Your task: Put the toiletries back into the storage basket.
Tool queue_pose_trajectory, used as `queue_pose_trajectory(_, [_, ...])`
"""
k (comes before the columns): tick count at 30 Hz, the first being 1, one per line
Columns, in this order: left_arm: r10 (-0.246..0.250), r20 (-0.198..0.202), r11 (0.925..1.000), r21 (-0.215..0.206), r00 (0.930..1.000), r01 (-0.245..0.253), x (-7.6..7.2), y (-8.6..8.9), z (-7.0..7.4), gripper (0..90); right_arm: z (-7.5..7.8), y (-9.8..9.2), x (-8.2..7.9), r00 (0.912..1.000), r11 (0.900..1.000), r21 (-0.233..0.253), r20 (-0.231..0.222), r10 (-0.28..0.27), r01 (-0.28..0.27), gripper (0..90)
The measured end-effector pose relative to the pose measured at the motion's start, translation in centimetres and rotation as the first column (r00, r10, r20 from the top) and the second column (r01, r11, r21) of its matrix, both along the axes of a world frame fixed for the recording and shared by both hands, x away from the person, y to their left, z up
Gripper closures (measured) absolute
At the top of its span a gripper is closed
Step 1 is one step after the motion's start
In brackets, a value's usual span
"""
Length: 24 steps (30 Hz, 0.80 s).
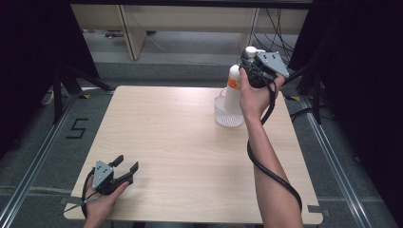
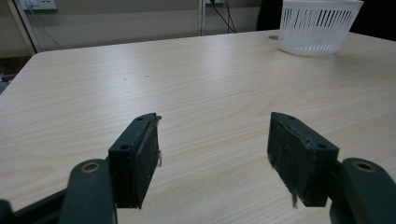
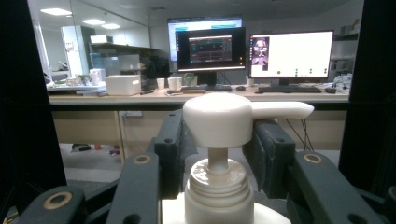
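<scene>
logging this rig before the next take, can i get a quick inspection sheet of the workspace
surface: pale wood table, bare apart from the basket
job's things: white pump bottle held upright over the white basket
clutter: nothing seen
grippers: right tool closed around the bottle's neck under the pump head; left tool open, holding nothing, low over the near left corner
cables: black cable trails along the right forearm
surroundings: dark curtains at both sides; desk with lit monitors beyond the table

Black right gripper [image 1: 250,61] with grey three-cornered plate, brass-ringed screws, trailing black cable.
</scene>
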<state>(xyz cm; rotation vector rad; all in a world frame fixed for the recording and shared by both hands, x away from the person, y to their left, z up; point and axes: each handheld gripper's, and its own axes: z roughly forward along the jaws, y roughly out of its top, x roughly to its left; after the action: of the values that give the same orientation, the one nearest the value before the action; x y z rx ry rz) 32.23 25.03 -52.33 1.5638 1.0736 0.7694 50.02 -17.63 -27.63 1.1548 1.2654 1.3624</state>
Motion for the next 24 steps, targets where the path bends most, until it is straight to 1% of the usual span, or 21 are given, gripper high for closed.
queue_pose_trajectory(1, [0.000, 0.000, 1.0000, 0.000, 1.0000, 0.000, 0.0, 0.0, 0.0, 33.5, 0.0, 0.0, 0.0, 0.9999, 1.000, -0.002, -0.011, -0.001, 0.001, 60.0])
queue_pose_trajectory(2, [0.000, 0.000, 1.0000, 0.000, 1.0000, 0.000, 0.0, 0.0, 0.0, 33.5, 0.0, 0.0, 0.1, 1.0000, 1.000, -0.004, -0.002, 0.000, 0.000, 60.0])
queue_pose_trajectory(6, [0.000, -0.002, 1.0000, 0.003, 1.0000, 0.000, 0.0, 0.0, 0.0, 33.5, 0.1, 0.2, 0.4, 1.0000, 1.000, 0.008, -0.008, 0.000, 0.000, 60.0])
queue_pose_trajectory(7, [0.000, -0.002, 1.0000, 0.003, 1.0000, 0.000, 0.0, 0.0, 0.0, 33.5, 0.1, 0.2, 0.4, 1.0000, 1.000, -0.002, -0.007, 0.000, 0.000, 60.0])
queue_pose_trajectory(9, [0.000, -0.003, 1.0000, 0.003, 1.0000, 0.000, 0.0, 0.0, 0.0, 33.5, 0.1, 0.2, 0.5, 1.0000, 1.000, -0.001, -0.003, -0.002, 0.002, 60.0])
queue_pose_trajectory(10, [-0.001, -0.002, 1.0000, 0.001, 1.0000, 0.001, 0.0, 0.0, 0.0, 33.5, 0.1, 0.2, 0.6, 1.0000, 1.000, -0.010, -0.010, -0.002, 0.002, 60.0])
queue_pose_trajectory(11, [-0.001, -0.002, 1.0000, 0.001, 1.0000, 0.001, 0.0, 0.0, 0.0, 33.5, 0.1, 0.3, 0.7, 0.9999, 1.000, -0.001, -0.010, -0.001, 0.001, 60.0])
queue_pose_trajectory(12, [-0.005, 0.007, 1.0000, -0.008, 1.0000, 0.005, 0.1, 0.0, -0.1, 33.5, 0.1, 0.3, 0.8, 0.9999, 1.000, -0.006, -0.011, -0.002, 0.002, 60.0])
queue_pose_trajectory(13, [-0.005, 0.007, 1.0000, -0.008, 1.0000, 0.005, 0.1, 0.0, -0.1, 33.5, 0.0, 0.4, 0.8, 0.9998, 1.000, 0.003, -0.019, 0.002, -0.002, 60.0])
queue_pose_trajectory(14, [-0.001, -0.001, 1.0000, 0.000, 1.0000, 0.001, 0.0, 0.0, 0.0, 33.5, 0.0, 0.4, 0.9, 0.9998, 1.000, -0.004, -0.021, 0.003, -0.003, 60.0])
queue_pose_trajectory(16, [-0.001, -0.001, 1.0000, -0.002, 1.0000, 0.001, 0.0, 0.0, 0.0, 33.5, -0.1, 0.4, 1.2, 0.9998, 1.000, -0.009, -0.018, -0.001, 0.001, 60.0])
queue_pose_trajectory(17, [-0.001, -0.001, 1.0000, -0.003, 1.0000, 0.001, 0.0, 0.0, 0.0, 33.5, -0.1, 0.4, 1.2, 0.9998, 1.000, -0.003, -0.022, -0.003, 0.003, 60.0])
queue_pose_trajectory(18, [-0.001, -0.002, 1.0000, -0.002, 1.0000, 0.001, 0.0, 0.0, 0.0, 33.5, -0.2, 0.4, 1.3, 0.9995, 1.000, -0.007, -0.030, -0.005, 0.005, 60.0])
queue_pose_trajectory(19, [-0.002, -0.002, 1.0000, -0.002, 1.0000, 0.002, 0.0, 0.0, 0.0, 33.4, -0.2, 0.4, 1.4, 0.9997, 1.000, -0.001, -0.022, -0.004, 0.004, 60.0])
queue_pose_trajectory(20, [-0.002, -0.002, 1.0000, -0.002, 1.0000, 0.002, 0.0, 0.1, 0.0, 33.5, -0.2, 0.4, 1.5, 0.9997, 1.000, -0.013, -0.023, -0.005, 0.005, 60.0])
queue_pose_trajectory(21, [-0.001, -0.002, 1.0000, -0.003, 1.0000, 0.001, 0.0, 0.0, 0.0, 33.5, -0.3, 0.4, 1.5, 0.9996, 1.000, -0.002, -0.029, -0.003, 0.003, 60.0])
queue_pose_trajectory(22, [-0.002, -0.001, 1.0000, -0.002, 1.0000, 0.002, 0.0, 0.1, 0.0, 33.5, -0.3, 0.3, 1.7, 0.9997, 1.000, -0.012, -0.024, -0.007, 0.007, 60.0])
queue_pose_trajectory(23, [-0.002, -0.002, 1.0000, -0.003, 1.0000, 0.002, 0.0, 0.1, 0.0, 33.4, -0.3, 0.3, 1.7, 0.9995, 1.000, 0.001, -0.031, -0.002, 0.002, 60.0])
queue_pose_trajectory(24, [-0.002, -0.001, 1.0000, -0.002, 1.0000, 0.002, 0.0, 0.1, 0.0, 33.5, -0.3, 0.3, 1.8, 0.9995, 1.000, -0.001, -0.030, -0.008, 0.008, 60.0])
